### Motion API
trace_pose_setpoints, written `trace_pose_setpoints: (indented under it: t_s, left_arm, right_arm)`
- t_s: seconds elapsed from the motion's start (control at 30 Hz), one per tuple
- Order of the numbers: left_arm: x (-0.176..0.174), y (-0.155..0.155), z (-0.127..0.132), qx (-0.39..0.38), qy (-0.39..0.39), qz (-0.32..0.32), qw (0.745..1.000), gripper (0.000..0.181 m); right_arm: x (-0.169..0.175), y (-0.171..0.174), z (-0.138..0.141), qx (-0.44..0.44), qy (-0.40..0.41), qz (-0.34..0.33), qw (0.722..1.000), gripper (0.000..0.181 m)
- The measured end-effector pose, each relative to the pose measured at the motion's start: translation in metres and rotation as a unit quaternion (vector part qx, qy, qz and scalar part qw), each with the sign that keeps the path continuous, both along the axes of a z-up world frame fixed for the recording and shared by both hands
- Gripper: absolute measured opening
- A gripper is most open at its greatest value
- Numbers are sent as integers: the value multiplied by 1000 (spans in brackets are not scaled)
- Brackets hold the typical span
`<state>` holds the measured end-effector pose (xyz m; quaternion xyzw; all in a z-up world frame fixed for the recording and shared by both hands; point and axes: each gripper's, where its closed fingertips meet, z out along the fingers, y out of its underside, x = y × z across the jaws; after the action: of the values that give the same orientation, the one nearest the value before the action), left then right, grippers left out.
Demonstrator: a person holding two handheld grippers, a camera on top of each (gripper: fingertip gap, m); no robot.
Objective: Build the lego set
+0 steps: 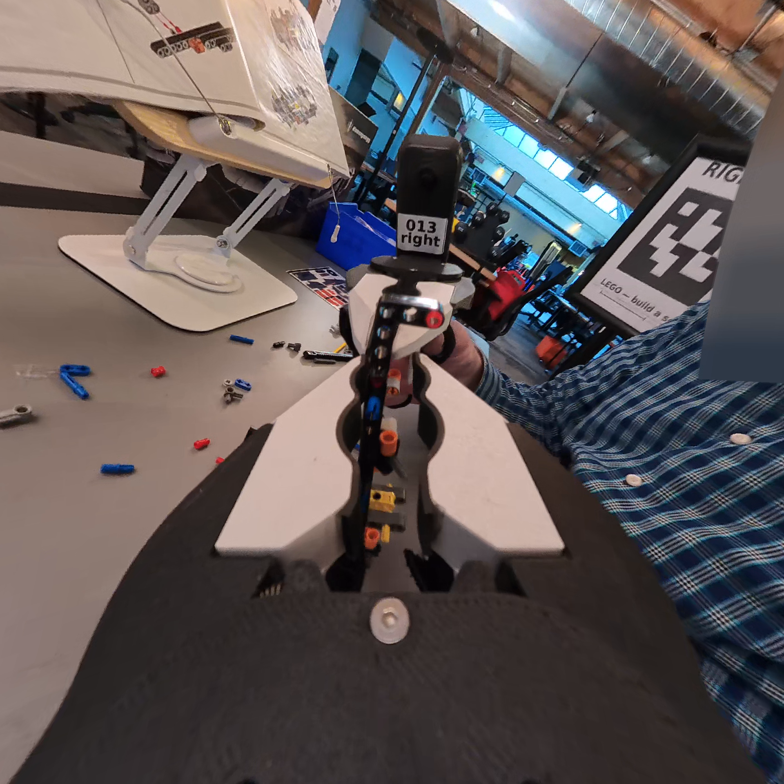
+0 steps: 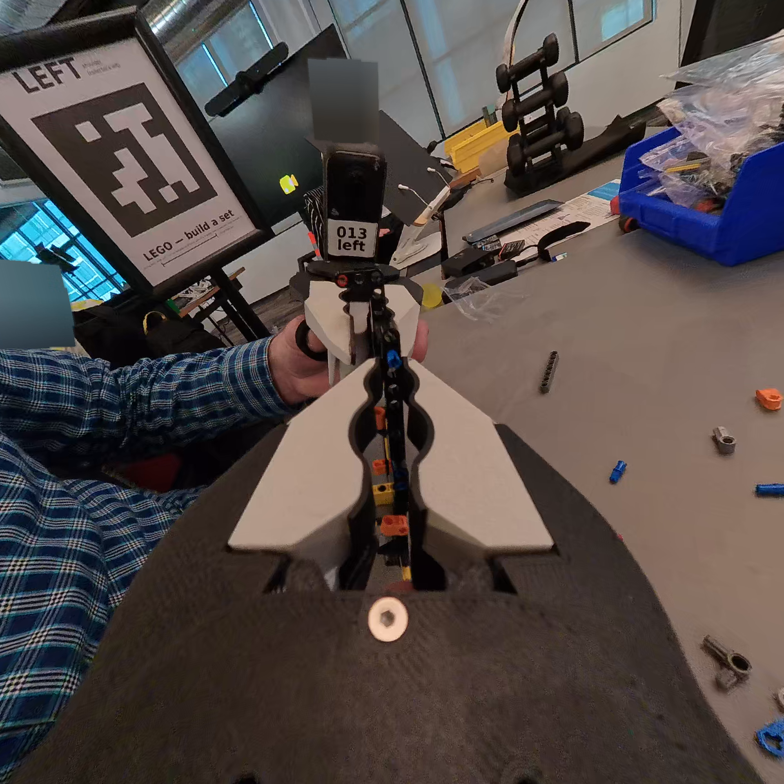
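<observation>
Worktop (image 2: 594, 339): grey, loose pins and connectors scattered from 2 to 5 o'clock in the right wrist view, so much building appears left.
Instruction booklet (image 1: 169, 63): open on its stand, 10 o'clock in the left wrist view.
Lego assembly (image 1: 373, 407): long black beam with orange, yellow and blue parts, centre, partly built.
Left gripper (image 1: 388, 373), right gripper (image 2: 392, 373): each closed on the assembly from opposite ends.

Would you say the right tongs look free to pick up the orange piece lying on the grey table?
Probably not yet: the right tongs are shut on the black beam assembly, though nothing blocks the orange piece.
</observation>
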<state>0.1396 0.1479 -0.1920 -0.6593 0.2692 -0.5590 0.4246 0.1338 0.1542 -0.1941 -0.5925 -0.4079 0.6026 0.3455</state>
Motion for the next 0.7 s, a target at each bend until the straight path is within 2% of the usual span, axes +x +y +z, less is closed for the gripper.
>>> trace_pose_setpoints:
  t_s: [0.1, 0.7]
  left_arm:
    - [-2, 2, 2, 8, -2, 11, 1000, 5]
    - [0, 7, 7, 5, -14, 42, 999, 4]
  right_arm:
    - [-1, -3, 1, -3, 4, 10, 1000, 5]
    - [3, -6, 8, 31, 16, 9, 999, 5]
